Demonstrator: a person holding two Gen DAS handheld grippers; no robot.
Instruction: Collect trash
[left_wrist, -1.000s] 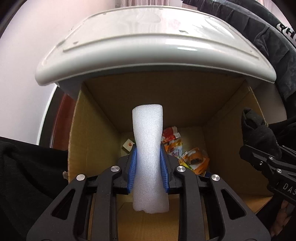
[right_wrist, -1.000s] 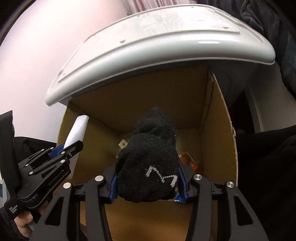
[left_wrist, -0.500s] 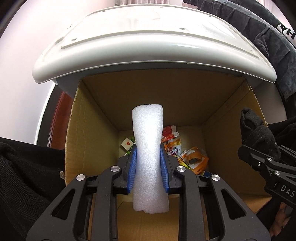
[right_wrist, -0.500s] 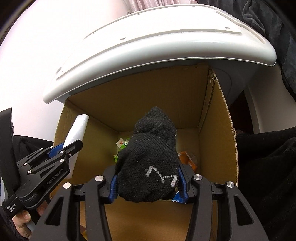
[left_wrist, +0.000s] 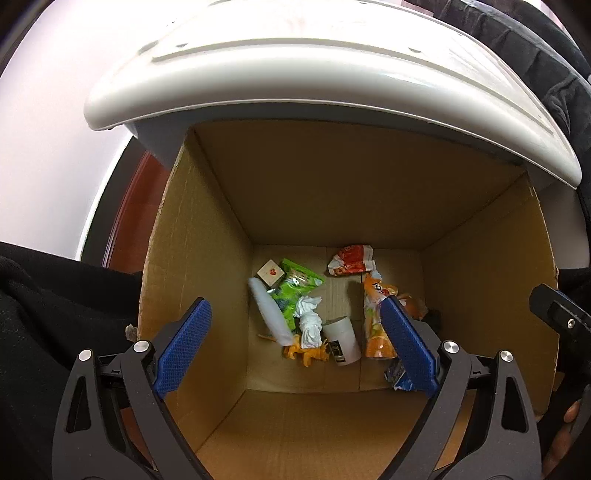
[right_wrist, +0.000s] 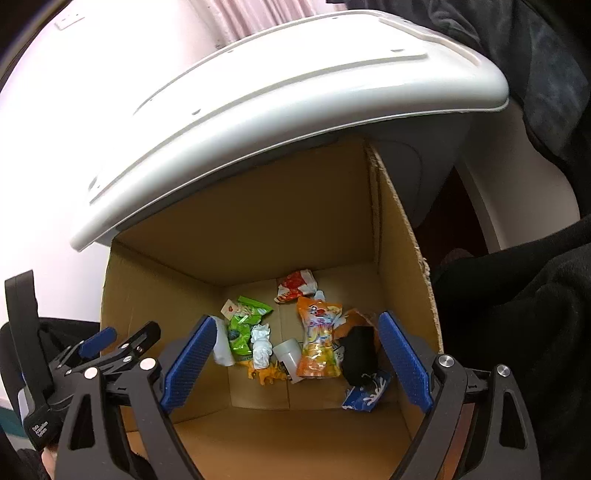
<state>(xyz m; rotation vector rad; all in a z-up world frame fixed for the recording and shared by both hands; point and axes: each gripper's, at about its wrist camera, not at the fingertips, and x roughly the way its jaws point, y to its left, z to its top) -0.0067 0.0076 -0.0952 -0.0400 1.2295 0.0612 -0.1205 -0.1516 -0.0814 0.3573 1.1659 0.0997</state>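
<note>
The foam strip (left_wrist: 267, 314) and black sock (right_wrist: 358, 354), both light and soft and best pinched mid-length, now lie among wrappers in the box (left_wrist: 332, 192). A second ago I gripped them; now my left gripper (left_wrist: 295, 350) and right gripper (right_wrist: 295, 360) gape empty above.

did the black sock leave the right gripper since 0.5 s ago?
Yes. The black sock dropped from the open right gripper to the cardboard box floor, by the right wall, beside the orange pouch.
</note>
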